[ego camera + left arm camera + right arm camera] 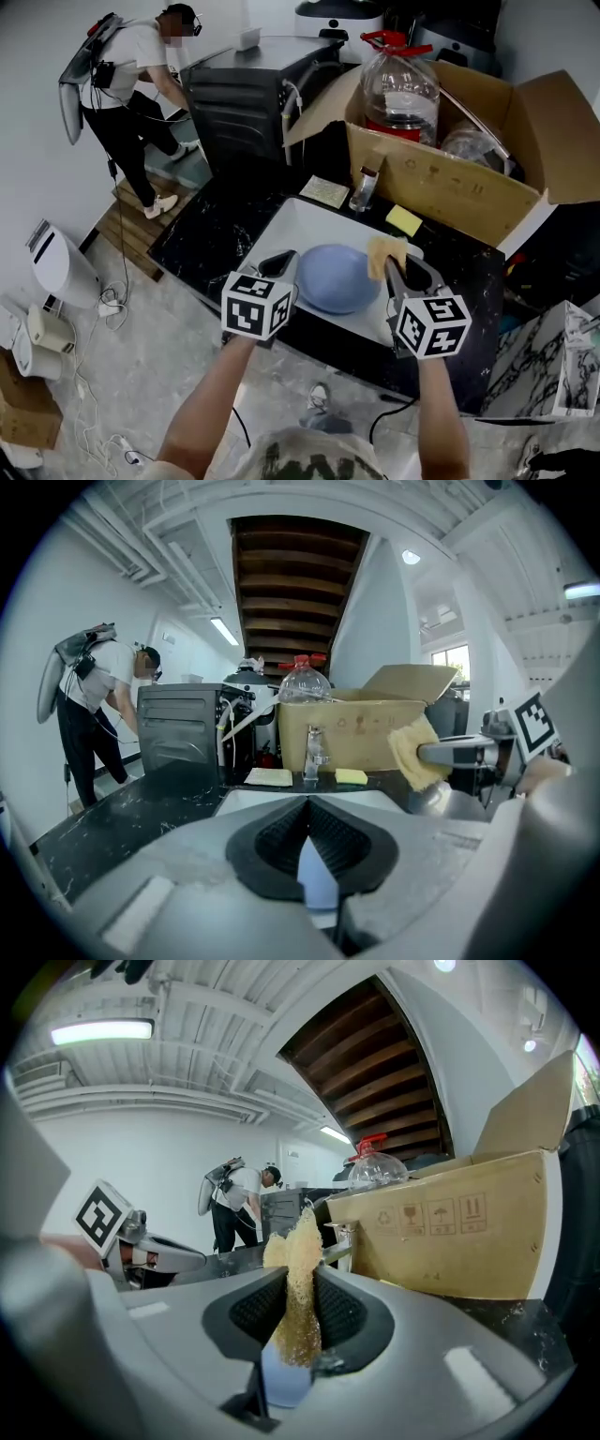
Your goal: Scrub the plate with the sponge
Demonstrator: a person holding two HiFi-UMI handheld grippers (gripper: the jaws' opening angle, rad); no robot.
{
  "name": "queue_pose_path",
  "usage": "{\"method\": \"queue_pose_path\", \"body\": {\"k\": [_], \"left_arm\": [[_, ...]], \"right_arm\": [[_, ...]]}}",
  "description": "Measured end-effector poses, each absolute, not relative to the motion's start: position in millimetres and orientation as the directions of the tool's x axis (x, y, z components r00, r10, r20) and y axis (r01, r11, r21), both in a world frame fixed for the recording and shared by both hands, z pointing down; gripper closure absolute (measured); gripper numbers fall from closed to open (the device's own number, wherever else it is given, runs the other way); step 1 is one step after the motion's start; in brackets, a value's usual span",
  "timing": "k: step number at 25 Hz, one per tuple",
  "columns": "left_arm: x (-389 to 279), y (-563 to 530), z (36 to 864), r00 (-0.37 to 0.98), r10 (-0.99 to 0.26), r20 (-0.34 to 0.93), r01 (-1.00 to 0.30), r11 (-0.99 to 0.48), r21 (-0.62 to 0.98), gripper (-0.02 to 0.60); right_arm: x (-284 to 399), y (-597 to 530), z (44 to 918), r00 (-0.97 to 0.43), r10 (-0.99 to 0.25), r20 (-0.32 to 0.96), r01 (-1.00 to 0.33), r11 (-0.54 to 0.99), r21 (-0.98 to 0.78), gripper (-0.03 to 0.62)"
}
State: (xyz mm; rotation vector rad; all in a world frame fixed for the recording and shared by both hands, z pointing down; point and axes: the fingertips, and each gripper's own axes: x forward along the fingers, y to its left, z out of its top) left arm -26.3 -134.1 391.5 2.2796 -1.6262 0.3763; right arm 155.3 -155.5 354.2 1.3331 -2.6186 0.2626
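A blue plate (pixel 336 279) is held over the white sink (pixel 281 230). My left gripper (pixel 286 262) is shut on the plate's left rim; in the left gripper view a thin blue edge of the plate (pixel 314 878) shows between the closed jaws. My right gripper (pixel 394 267) is shut on a tan sponge (pixel 384 251) at the plate's right edge. The sponge (pixel 295 1288) sticks up past the jaws in the right gripper view. From the left gripper view, the sponge (pixel 412 752) hangs at the right, a little apart from the plate.
A faucet (pixel 364 190), a yellow sponge (pixel 404 220) and a pale pad (pixel 324 191) sit behind the sink on the black counter (pixel 202 234). An open cardboard box (pixel 441 178) with a big water bottle (pixel 400 89) stands behind. A person (pixel 141 84) bends at the far left.
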Motion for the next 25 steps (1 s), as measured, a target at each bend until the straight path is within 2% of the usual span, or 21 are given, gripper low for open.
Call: {"method": "queue_pose_path", "body": {"k": [18, 25], "left_arm": [[-21.8, -216.3, 397.3, 0.331, -0.843, 0.423, -0.94, -0.335, 0.067, 0.581], [-21.7, -234.3, 402.7, 0.389, -0.817, 0.426, -0.915, -0.395, 0.077, 0.581]], "right_arm": [[149.4, -228.7, 369.4, -0.585, -0.766, 0.268, -0.807, 0.582, -0.097, 0.514], [145.6, -234.8, 372.5, -0.54, -0.795, 0.275, -0.838, 0.539, -0.088, 0.514]]}}
